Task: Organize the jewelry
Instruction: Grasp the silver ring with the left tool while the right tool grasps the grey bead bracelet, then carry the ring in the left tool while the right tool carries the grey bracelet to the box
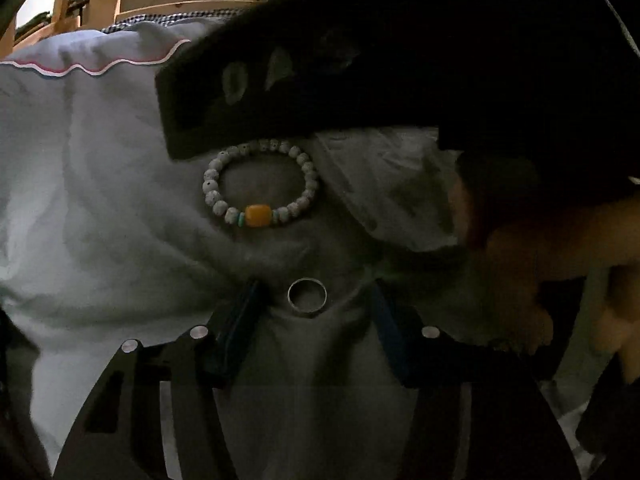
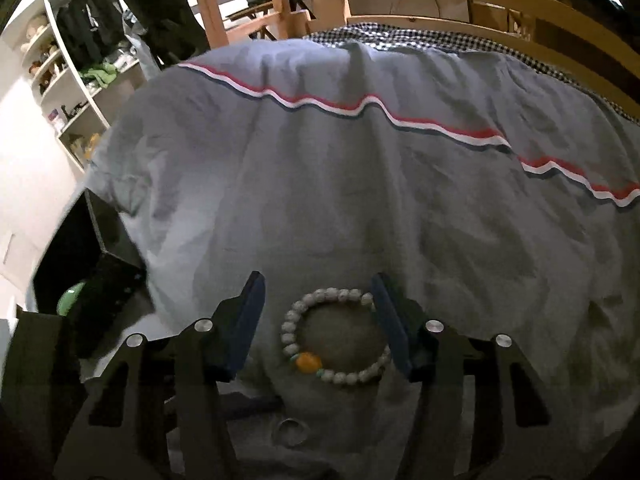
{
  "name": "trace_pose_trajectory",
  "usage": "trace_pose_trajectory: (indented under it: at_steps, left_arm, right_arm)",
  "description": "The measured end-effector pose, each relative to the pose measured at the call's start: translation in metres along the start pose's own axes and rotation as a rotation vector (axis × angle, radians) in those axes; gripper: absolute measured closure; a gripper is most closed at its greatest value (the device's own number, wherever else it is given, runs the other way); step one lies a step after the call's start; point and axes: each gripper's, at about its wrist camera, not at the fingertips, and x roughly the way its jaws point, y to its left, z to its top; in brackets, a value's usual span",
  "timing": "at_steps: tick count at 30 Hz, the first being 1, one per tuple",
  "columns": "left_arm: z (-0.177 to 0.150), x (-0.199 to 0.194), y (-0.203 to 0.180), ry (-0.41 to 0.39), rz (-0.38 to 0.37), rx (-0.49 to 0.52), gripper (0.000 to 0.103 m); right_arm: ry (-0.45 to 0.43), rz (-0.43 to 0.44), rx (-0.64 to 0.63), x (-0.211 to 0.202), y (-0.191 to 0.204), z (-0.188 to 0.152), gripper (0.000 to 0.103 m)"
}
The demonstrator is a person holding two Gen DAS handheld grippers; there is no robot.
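Left gripper (image 1: 312,300) spread around ring (image 1: 307,297), right gripper (image 2: 318,308) spread over bracelet (image 2: 334,338), right finger (image 2: 390,320) seemingly touching beads; closing risks pinching soft duvet (image 2: 360,200), or beads rolling aside.

Right tongs (image 1: 240,92) over bracelet (image 1: 262,184), ring (image 1: 307,295) unblocked

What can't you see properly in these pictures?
- Bracelet: left wrist view, its top beads are hidden under the dark right gripper body.
- Ring: right wrist view, dim and blurred in shadow near the bottom edge.
- Jewelry box or tray: none shows in either view.
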Motion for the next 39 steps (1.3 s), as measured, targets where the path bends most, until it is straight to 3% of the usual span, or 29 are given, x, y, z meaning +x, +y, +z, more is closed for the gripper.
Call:
trace_pose_trajectory:
  at_steps: [4,9,11,18,25,39]
  left_arm:
    - [-0.002,0.003,-0.003,0.01,0.015,0.019,0.062]
    - [-0.008,-0.004,0.0,0.033,0.038,0.012,0.08]
    - [-0.012,-0.008,0.0,0.037,0.032,0.008,0.084]
    - [-0.024,-0.023,-0.005,0.034,0.027,0.018,0.084]
    - [-0.018,-0.044,-0.005,0.025,0.042,0.036,0.084]
    - [-0.035,-0.104,-0.003,-0.011,0.088,0.034,0.084]
  right_arm:
    - [0.047,-0.013,0.002,0.017,-0.007,-0.011,0.047]
    - [0.019,-0.043,0.033,0.015,-0.016,-0.021,0.086]
    - [-0.002,-0.028,0.066,0.009,-0.021,-0.022,0.094]
    - [-0.125,0.005,0.171,-0.036,-0.035,-0.032,0.094]
    - [-0.235,0.049,0.185,-0.086,-0.028,-0.028,0.094]
    - [-0.249,0.074,0.157,-0.139,0.015,-0.064,0.094]
